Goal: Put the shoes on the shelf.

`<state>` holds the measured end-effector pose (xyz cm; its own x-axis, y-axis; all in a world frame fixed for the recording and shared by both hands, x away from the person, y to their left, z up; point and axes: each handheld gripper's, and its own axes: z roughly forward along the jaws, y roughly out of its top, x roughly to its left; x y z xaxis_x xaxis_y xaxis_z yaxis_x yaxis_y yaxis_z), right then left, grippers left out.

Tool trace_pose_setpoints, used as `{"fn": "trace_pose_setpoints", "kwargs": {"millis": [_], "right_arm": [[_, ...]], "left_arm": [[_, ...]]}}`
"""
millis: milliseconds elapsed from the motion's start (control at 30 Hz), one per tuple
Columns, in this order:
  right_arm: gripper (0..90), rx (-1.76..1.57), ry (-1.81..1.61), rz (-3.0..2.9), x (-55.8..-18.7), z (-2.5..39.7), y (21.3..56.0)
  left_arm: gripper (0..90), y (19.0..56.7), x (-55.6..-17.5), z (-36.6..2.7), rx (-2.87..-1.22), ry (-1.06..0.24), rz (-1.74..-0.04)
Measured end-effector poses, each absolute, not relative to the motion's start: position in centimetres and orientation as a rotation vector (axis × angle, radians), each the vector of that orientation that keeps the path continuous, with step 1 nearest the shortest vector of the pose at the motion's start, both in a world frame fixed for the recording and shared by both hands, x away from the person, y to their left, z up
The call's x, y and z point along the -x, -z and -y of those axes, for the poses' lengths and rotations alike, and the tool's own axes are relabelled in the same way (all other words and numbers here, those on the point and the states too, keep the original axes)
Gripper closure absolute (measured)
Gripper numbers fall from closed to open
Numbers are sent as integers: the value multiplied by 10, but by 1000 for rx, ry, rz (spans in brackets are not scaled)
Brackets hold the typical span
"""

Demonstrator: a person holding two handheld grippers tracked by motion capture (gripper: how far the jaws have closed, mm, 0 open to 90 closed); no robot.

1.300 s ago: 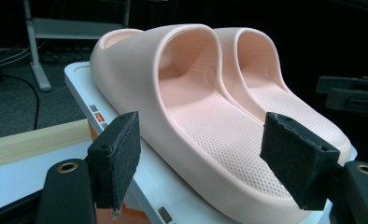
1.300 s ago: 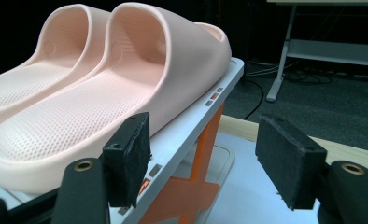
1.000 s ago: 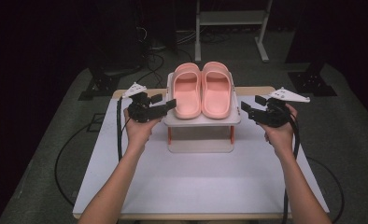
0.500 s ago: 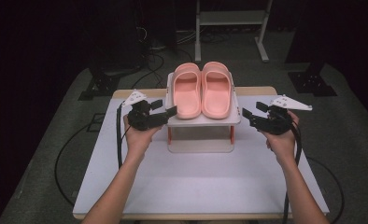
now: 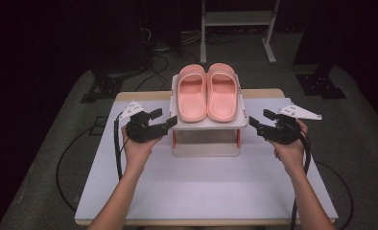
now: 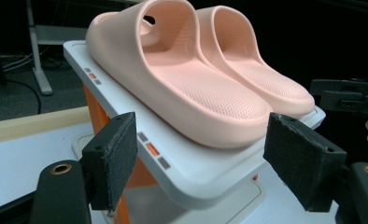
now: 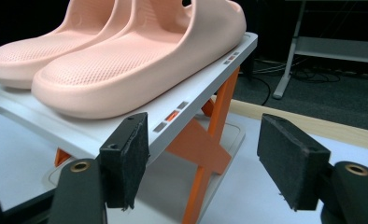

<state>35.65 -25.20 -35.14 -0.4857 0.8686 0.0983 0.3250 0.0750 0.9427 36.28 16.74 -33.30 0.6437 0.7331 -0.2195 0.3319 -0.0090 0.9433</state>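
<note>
A pair of pink slippers [image 5: 207, 92] lies side by side, toes toward me, on a white shelf [image 5: 208, 123] with orange legs. My left gripper [image 5: 165, 118] is open at the shelf's front left corner, my right gripper [image 5: 259, 118] open just off its front right corner. In the left gripper view the open jaws of my left gripper [image 6: 208, 163] frame the shelf edge [image 6: 173, 172] and the nearer slipper [image 6: 187, 88]. In the right gripper view, my right gripper [image 7: 210, 158] has one pad [image 7: 128, 158] under the shelf edge [image 7: 191, 102], below the slippers [image 7: 126, 65].
The shelf stands at the back middle of a white table top [image 5: 196, 191], with bare surface in front of it. Orange crossed legs [image 7: 205, 149] hold the shelf up. Cables [image 5: 86, 143] trail off the left side. A white metal frame [image 5: 235, 19] stands on the dark floor behind.
Both hands have drawn their grippers a little back toward me, from the shelf's sides to its front corners. The jaws stayed open and the slippers did not move.
</note>
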Motion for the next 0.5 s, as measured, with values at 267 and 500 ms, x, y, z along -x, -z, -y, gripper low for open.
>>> {"fn": "trace_pose_setpoints", "kwargs": {"millis": [267,500], "right_arm": [[332,-1174,-1416,-1859,-349,254,357],[329,-1181,-1408,-1868,-343,258,365]], "left_arm": [[250,341,-355,-170,-1605,-397,-903],[246,347,-348,-172,-1600,-394,-904]]}}
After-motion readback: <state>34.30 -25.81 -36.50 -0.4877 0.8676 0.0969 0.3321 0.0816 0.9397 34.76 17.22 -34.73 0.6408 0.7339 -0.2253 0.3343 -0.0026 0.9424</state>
